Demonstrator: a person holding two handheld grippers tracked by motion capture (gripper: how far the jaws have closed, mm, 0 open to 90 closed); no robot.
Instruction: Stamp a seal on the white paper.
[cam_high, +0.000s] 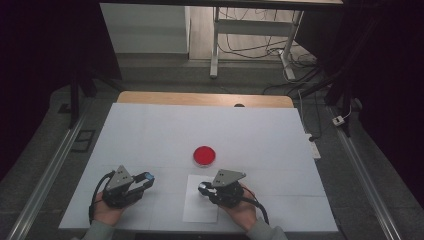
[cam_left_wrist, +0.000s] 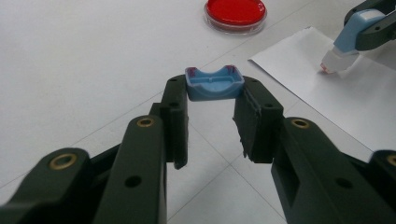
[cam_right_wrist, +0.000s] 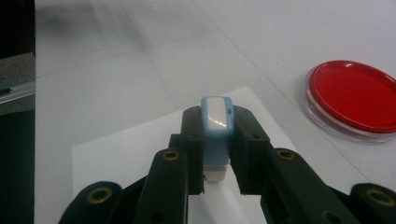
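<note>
The room is dim, dark at both sides, with a grey floor (cam_high: 165, 70) running off to the far end, where a white table frame (cam_high: 216, 45) stands over a tangle of cables (cam_high: 260, 50). A metal rail (cam_high: 45, 175) runs along the left and another rail (cam_high: 367, 175) along the right. In the middle sits the surface (cam_high: 150, 130), a broad white sheet laid over a wooden top whose edge (cam_high: 200, 98) peeks out at the far side.

Near the front edge lies a white paper (cam_high: 197, 212), slightly right of centre. Just beyond it, the red dish (cam_high: 204, 155), round with a clear rim, rests flat on the surface.

Now the hands. The left tongs (cam_high: 148, 177) are near the front left, pointing right, part open and clamped on a small blue cap (cam_left_wrist: 214, 83), held by its ends, hollow side up, above the surface. The right tongs (cam_high: 202, 188) hover over the far part of the paper, pointing left, jaws drawn in tight on a light blue stamp body (cam_right_wrist: 217, 130). In the left gripper view its pale tip (cam_left_wrist: 335, 63) points down at the paper; whether it touches, I can't tell. The dish sits just beyond both tools, touched by neither.
</note>
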